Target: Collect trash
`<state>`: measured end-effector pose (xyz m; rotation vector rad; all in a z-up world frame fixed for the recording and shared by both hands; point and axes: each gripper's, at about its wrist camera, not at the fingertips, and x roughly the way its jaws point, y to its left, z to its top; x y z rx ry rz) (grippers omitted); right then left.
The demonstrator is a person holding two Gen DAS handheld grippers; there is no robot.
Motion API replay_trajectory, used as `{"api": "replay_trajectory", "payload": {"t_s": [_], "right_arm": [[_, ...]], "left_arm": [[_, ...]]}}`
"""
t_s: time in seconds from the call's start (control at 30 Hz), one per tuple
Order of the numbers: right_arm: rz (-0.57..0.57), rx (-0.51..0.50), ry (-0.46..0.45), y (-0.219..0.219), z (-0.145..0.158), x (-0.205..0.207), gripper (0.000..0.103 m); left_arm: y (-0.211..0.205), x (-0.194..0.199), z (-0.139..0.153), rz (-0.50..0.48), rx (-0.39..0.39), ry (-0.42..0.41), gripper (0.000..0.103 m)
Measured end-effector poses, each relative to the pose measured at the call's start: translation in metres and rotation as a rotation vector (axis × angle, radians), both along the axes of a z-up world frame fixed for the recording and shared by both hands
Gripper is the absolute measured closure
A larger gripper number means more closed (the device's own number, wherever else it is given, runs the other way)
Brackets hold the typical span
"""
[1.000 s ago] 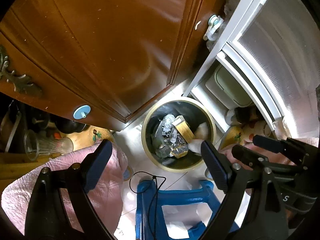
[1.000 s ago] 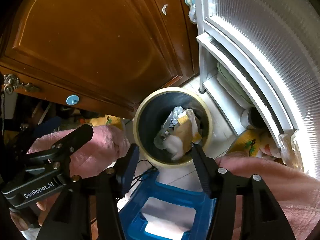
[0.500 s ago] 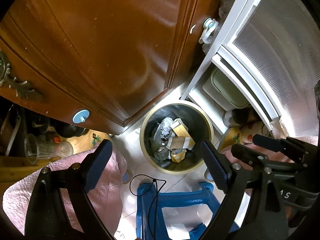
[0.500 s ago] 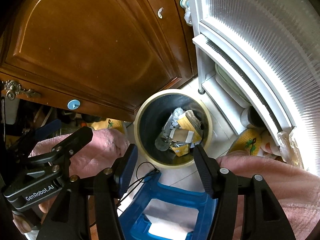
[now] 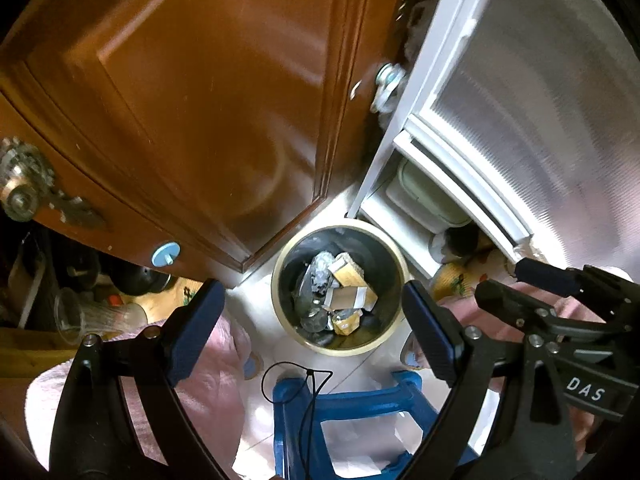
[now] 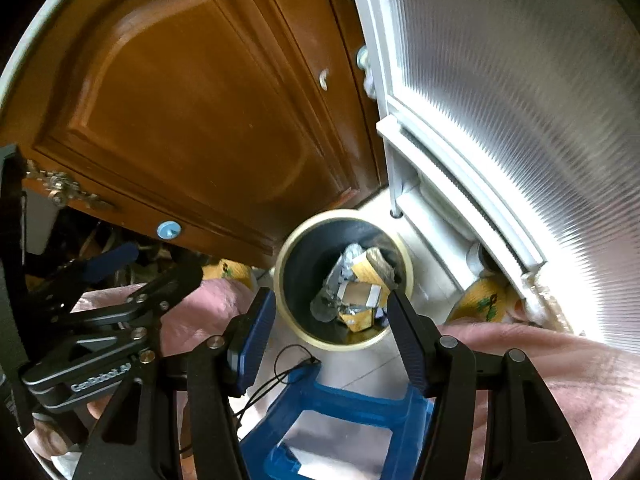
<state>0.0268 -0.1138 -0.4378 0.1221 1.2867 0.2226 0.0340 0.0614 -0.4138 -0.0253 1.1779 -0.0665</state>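
Note:
A round bin with a cream rim (image 5: 344, 350) (image 6: 344, 345) stands on the pale floor below both grippers. Inside it lies trash (image 5: 348, 276) (image 6: 360, 276): yellow cartons, crumpled foil and a flat card piece with white ends. My left gripper (image 5: 312, 332) hangs high over the bin, jaws wide open and nothing between them. My right gripper (image 6: 332, 338) is also above the bin, open and holding nothing. Each gripper shows in the other's view: the right gripper (image 5: 524, 286) at the right edge, the left gripper (image 6: 140, 268) at the left.
A blue plastic stool (image 5: 348, 400) (image 6: 340, 400) with a black cord on it stands just in front of the bin. A brown wooden cabinet door (image 5: 200, 100) rises behind it, a white frosted-glass door (image 5: 540, 100) at the right. A glass vase (image 5: 76, 316) sits at far left.
A pale piece that was dropping past the right gripper's fingers now lies in the bin. Both grippers have risen, so the bin looks smaller. Neither gripper's jaws have changed.

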Motion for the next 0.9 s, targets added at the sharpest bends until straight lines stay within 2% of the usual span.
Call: {"api": "replay_trajectory", "payload": {"t_s": [0.2,0.37,0.47,0.77,0.9], "right_arm": [[-0.049,0.001,-0.067,-0.013,0.047,-0.014,0.044],[-0.091,-0.004,-0.138,-0.026,0.096,-0.019,0.044],[-0.101,-0.014,-0.198,-0.033,0.137,-0.024,0.044],[-0.126,-0.042,-0.362,-0.033,0.262,-0.039,0.041],[-0.157,-0.065,-0.433,-0.035,0.317,-0.048,0.040]], "left_arm": [[-0.011,-0.011,0.049,-0.028,-0.003,-0.067,0.014],[-0.020,-0.015,0.104,-0.050,-0.010,-0.111,0.014],[-0.026,-0.016,0.141,-0.072,-0.021,-0.143,0.014],[-0.053,-0.032,0.260,-0.153,0.046,-0.315,0.014],[-0.058,-0.036,0.303,-0.160,0.024,-0.365,0.014]]}}
